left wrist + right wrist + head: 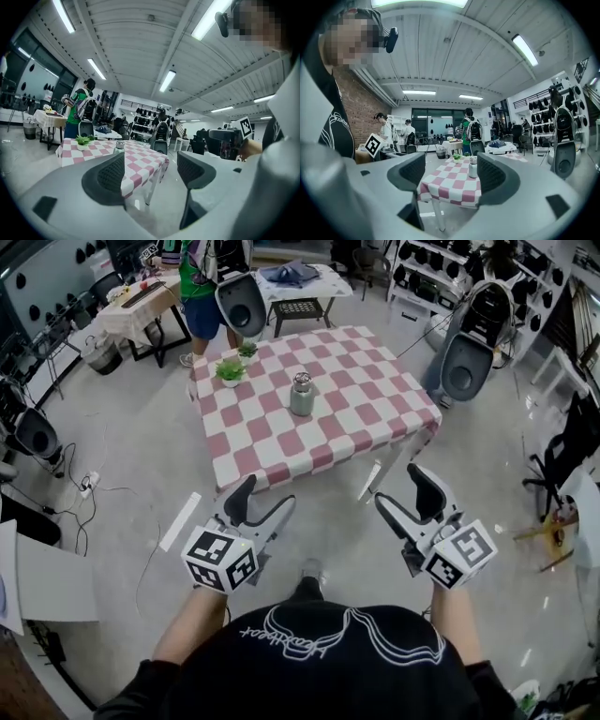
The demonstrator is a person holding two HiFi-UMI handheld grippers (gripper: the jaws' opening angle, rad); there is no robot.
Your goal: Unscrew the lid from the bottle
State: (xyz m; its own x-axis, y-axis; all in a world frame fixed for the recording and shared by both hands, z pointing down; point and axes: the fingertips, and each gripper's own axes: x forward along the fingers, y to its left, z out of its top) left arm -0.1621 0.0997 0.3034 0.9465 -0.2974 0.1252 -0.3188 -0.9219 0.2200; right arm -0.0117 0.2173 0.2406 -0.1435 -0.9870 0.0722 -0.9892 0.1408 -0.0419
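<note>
Found bottle (pixel 301 395) upright at about the middle of the table (pixel 375 427), lid (pixel 302 378) seated on top. Cannot tell contents: opaque metal wall. Noted white pot (pixel 231 379) near the far left corner, holding a green plant (pixel 230 367).

Read left gripper (pixel 262 502) in its own view: jaws spread wide, nothing between the pads, only floor and table beyond. Holds nothing. Read right gripper (pixel 410 498) the same: jaws wide apart, empty. Logged both short of the table's near edge, over floor, well apart from bottle.

Seen in head view only: whole checked tabletop, all four edges, both marker cubes and forearms.

Seen in left gripper view only: table from its corner, side-on, with bottle (pixel 120 146) small just above the left pad, and right gripper (pixel 229 138) off to the right.

Seen in right gripper view only: bottle (pixel 473 167) framed between the jaws, close beside the right pad, pot behind it, and the left gripper's cube (pixel 375 145) at the left.
</note>
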